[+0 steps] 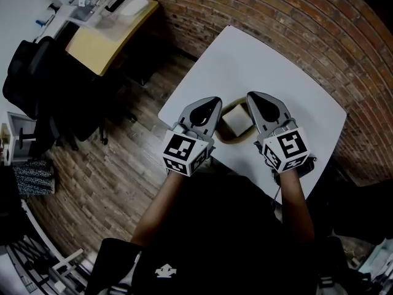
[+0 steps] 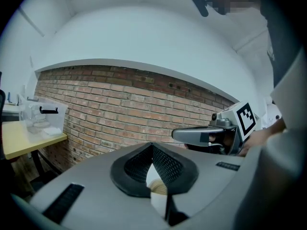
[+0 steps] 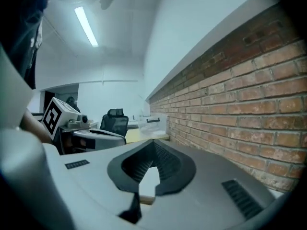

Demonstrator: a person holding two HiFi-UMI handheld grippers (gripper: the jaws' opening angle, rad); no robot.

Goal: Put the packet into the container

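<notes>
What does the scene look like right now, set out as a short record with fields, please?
surface: white table, next to a brick wall
container: round tan-rimmed container, on the table between the two grippers
packet: white packet, lying inside the container
left: left hand-held gripper, jaws together, nothing held, at the container's left
right: right hand-held gripper, jaws together, nothing held, at the container's right
task state: packet already in the container

White table [image 1: 264,66] beside brick wall [image 1: 307,17]; yellow desk [image 1: 101,45] bearing clear box [image 2: 42,118]; black office chair [image 3: 115,121] near desk
</notes>
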